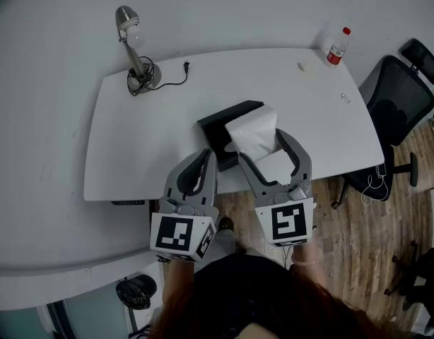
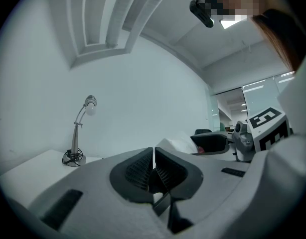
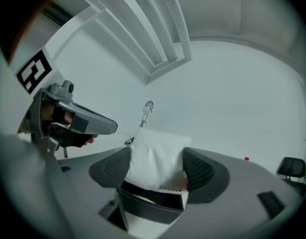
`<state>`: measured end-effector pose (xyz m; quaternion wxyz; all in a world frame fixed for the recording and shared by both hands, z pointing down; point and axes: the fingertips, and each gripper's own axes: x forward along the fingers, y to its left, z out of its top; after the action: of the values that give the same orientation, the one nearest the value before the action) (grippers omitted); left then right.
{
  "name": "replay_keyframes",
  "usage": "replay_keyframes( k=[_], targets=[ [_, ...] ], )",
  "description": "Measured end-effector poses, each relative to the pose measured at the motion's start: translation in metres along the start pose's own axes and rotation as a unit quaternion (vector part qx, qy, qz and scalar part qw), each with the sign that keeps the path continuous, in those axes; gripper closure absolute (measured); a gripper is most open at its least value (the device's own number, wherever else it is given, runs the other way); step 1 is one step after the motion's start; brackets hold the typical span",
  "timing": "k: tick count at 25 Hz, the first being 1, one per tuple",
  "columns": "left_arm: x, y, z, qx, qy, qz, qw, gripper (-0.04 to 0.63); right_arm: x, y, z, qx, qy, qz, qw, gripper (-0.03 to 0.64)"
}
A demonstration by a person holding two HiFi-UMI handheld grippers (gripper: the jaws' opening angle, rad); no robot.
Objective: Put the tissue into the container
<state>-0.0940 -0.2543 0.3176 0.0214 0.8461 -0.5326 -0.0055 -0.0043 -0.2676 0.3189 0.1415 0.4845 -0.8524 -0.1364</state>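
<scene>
**Item: tissue** [image 1: 254, 134]. A soft white pack, pinched across its width by the right gripper [image 1: 263, 145]. It hangs over the near right part of the container [image 1: 227, 119]. Whether the pack touches the container cannot be told.

**Item: container.** A black open box on the white counter [image 1: 146, 140], close to the near edge and set at an angle to it.

**Item: right gripper.** Its fingers [image 3: 203, 171] are spread wide and press both sides of the pack, which bulges above them in the right gripper view.

**Item: left gripper** [image 1: 206, 157]. Its fingers [image 2: 138, 168] are pressed together with nothing between them. It hangs just left of the container's near corner and does not brace it.

**Other items.** A lamp [image 1: 132, 41] stands at the far left and a bottle [image 1: 336, 46] at the far right, both well apart from the work. A chair [image 1: 397, 97] stands off the right side.

**Risks, as judged.**
- The pack is soft and gripped low, so it may fold or slip out while it is lowered.
- It sits off-centre over the box, so a corner may catch the rim and rest on top instead of going in.
- The box is loose and near the edge, so a downward or sideways push may slide it or tip it off the counter.
- The wide-spread fingers may strike the box walls before the pack is fully inside.
</scene>
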Motion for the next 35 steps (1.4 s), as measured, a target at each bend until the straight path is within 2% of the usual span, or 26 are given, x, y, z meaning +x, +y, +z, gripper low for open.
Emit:
replay_keyframes(
  k=[35],
  targets=[
    [0.058, 0.051, -0.049, -0.049, 0.053, -0.007, 0.9974, 0.558, 0.082, 0.015, -0.083, 0.020, 0.109, 0.048, 0.993, 0.267]
  ],
)
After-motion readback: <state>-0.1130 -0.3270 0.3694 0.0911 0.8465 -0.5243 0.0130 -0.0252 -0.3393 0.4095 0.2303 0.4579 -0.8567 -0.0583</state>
